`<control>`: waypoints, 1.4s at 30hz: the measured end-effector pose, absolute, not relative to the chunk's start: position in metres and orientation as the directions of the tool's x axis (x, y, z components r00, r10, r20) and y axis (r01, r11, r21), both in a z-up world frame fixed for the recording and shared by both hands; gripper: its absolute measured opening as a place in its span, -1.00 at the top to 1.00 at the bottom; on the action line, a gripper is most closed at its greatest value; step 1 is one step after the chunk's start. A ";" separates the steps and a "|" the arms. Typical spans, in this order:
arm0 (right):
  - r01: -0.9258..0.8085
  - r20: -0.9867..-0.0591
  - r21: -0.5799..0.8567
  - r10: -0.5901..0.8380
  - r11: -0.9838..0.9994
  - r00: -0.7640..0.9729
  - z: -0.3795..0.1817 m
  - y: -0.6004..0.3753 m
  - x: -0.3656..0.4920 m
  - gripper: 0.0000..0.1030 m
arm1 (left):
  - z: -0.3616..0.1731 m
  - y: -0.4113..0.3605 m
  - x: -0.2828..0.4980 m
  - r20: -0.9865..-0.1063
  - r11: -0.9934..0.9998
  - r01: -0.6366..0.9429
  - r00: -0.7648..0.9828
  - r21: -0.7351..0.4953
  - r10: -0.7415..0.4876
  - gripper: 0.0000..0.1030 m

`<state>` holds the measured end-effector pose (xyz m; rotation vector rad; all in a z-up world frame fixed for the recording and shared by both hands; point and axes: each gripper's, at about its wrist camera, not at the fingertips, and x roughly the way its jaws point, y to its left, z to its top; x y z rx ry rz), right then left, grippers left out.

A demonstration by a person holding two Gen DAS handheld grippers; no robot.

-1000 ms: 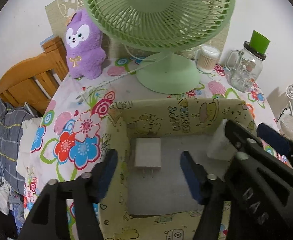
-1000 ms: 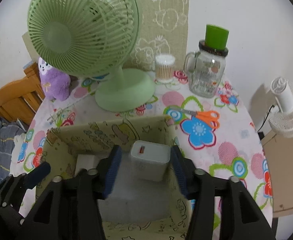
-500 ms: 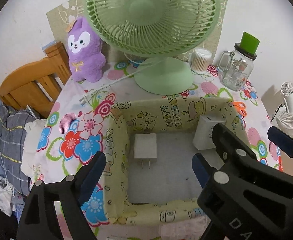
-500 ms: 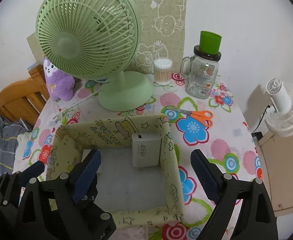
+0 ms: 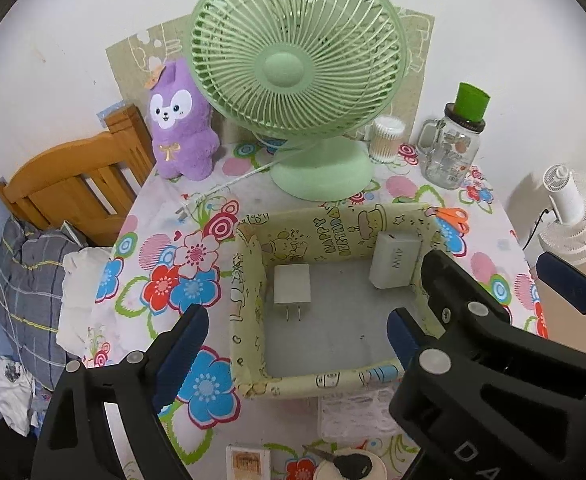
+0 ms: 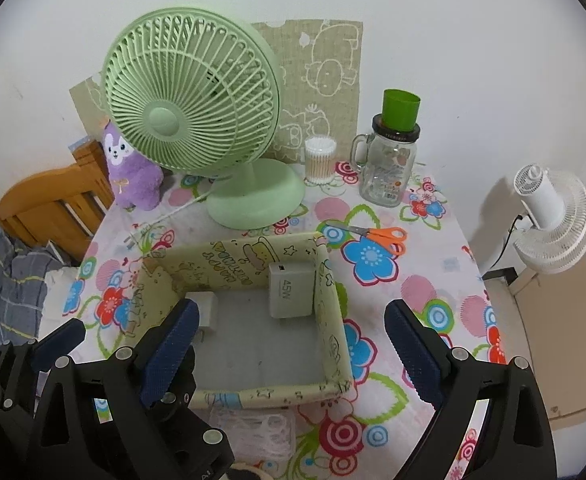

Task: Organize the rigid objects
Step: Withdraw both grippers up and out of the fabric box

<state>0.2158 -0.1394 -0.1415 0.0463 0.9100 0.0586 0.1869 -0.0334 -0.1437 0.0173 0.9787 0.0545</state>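
Both chargers, the small plug [image 5: 291,289] and the 45W block [image 6: 291,290], lie in my box [image 5: 245,312], and my left tongs [image 5: 293,340] and right tongs [image 6: 289,344] gape empty, so the scissors [image 6: 385,238] look next.

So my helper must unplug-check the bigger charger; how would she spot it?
Find the green fan; in front of its base sits a yellow cartoon-print box. The bigger charger stands in the box's far right corner, marked 45W, unlike the smaller charger lying flat at left.
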 end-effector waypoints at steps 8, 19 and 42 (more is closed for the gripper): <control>-0.027 -0.776 0.073 0.074 0.997 0.627 -0.123 -0.141 0.193 -0.86 | -0.125 -0.036 0.165 -0.810 0.998 -0.031 0.583 0.045 0.055 -0.80; -0.030 -0.761 0.072 0.074 0.997 0.645 -0.101 -0.140 0.162 -0.86 | -0.107 -0.034 0.135 -0.800 0.999 -0.005 0.599 0.045 0.039 -0.81; -0.068 -0.748 0.004 0.048 0.998 0.662 -0.085 -0.137 0.113 -0.86 | -0.095 -0.036 0.089 -0.774 0.995 0.073 0.633 0.063 0.003 -0.81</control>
